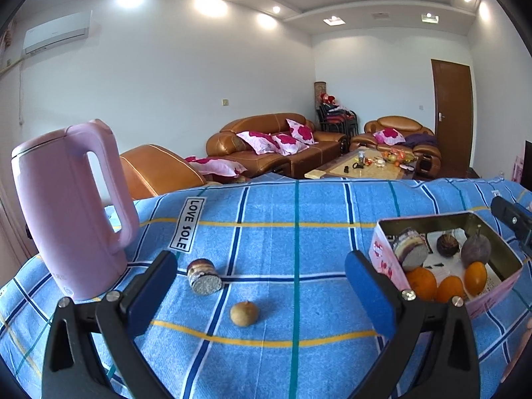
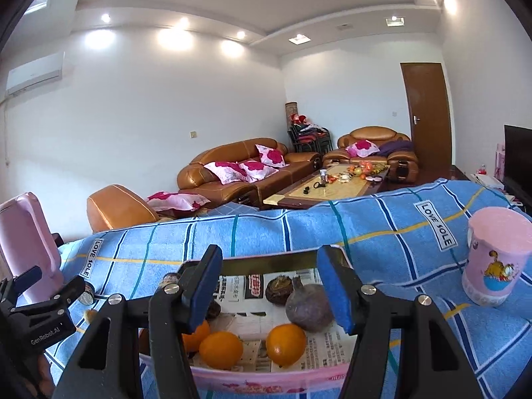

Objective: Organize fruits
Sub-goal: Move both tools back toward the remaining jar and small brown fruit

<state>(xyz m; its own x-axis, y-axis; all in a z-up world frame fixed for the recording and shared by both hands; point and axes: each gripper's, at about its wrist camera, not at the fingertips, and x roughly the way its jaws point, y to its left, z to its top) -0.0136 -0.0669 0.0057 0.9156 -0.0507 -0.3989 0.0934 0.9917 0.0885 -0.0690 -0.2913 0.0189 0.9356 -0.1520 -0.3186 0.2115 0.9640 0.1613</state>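
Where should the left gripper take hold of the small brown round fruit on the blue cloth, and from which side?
Grip the small brown fruit across its widest middle, coming from above. It sits alone on the cloth, clear all round, and the open left gripper already frames it.

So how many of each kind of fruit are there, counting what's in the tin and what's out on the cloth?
Oranges: 3, all in the tin
Cut purple stalk pieces: 2, one in the tin, one on the cloth
Purple round fruit: 1, in the tin
Dark brown bulb: 1, in the tin
Small tan fruit: 1, on the cloth
Total: 8
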